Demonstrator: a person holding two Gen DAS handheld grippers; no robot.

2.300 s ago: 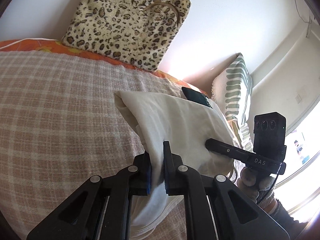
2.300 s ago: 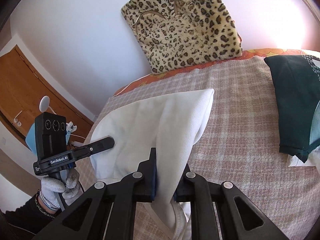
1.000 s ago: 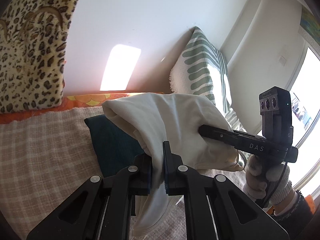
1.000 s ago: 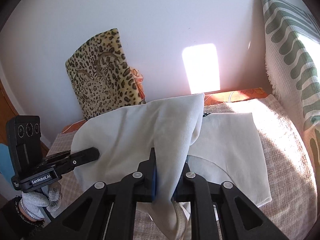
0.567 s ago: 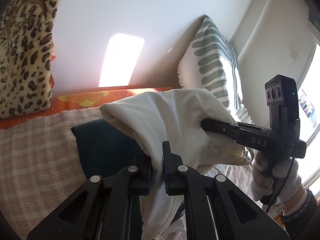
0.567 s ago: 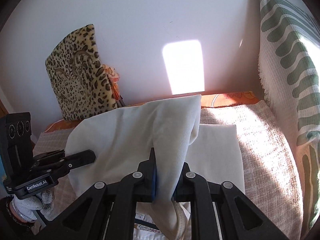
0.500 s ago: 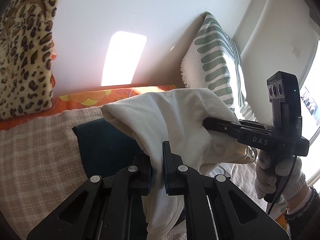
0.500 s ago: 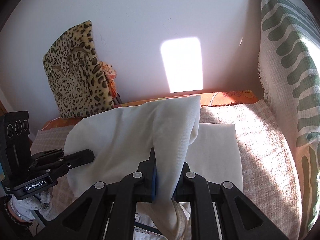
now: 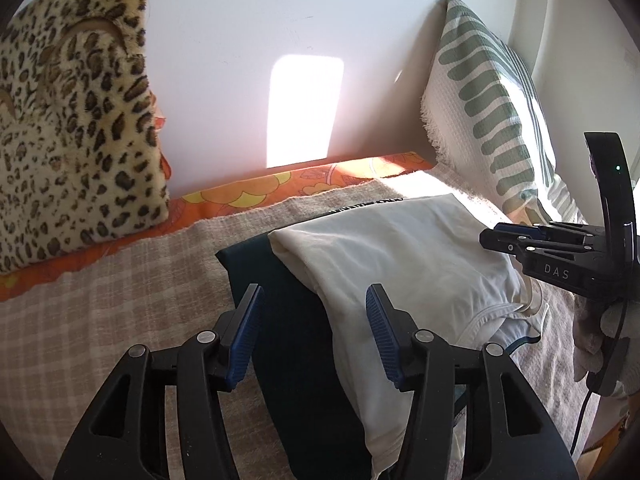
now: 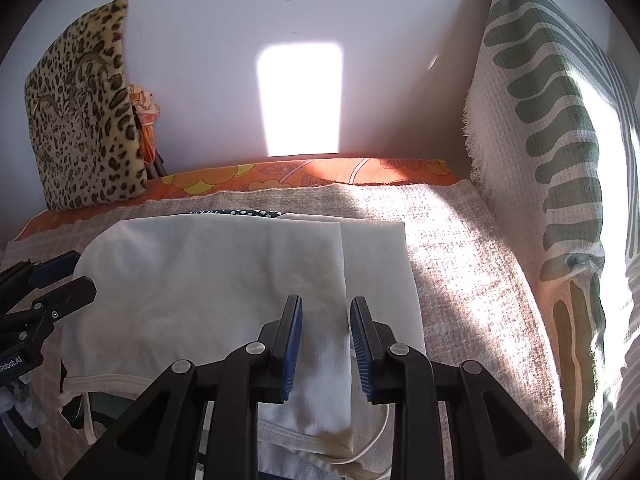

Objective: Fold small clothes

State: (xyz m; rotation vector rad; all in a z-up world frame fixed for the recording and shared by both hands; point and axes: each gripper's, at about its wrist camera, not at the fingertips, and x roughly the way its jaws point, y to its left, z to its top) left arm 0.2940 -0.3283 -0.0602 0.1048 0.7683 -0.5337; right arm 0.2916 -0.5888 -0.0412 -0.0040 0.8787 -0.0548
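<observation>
A folded cream garment (image 9: 400, 256) lies on a stack of clothes on the bed, over a dark teal folded garment (image 9: 288, 344). In the right wrist view the cream garment (image 10: 208, 280) also overlaps a white folded piece (image 10: 376, 256). My left gripper (image 9: 314, 328) hangs over the garment's left edge, its jaws opening, the blue pads clear of the cloth. My right gripper (image 10: 326, 336) stands over the garment's right fold, its jaws opening too, with cloth below the gap and no pad pressing on it. Each gripper shows in the other's view: the right gripper (image 9: 490, 238), the left gripper (image 10: 78, 276).
A leopard-print cushion (image 9: 72, 120) leans on the wall at the left. A green-striped pillow (image 9: 488, 112) stands at the right. A plaid blanket (image 9: 100, 300) covers the bed over an orange flowered sheet (image 9: 248, 196). A gloved hand (image 9: 592, 332) holds the right gripper.
Both grippers held the cream garment up between them, shut on it. Now it lies flat on the stack, both pairs of jaws have parted, and both views tilt further down.
</observation>
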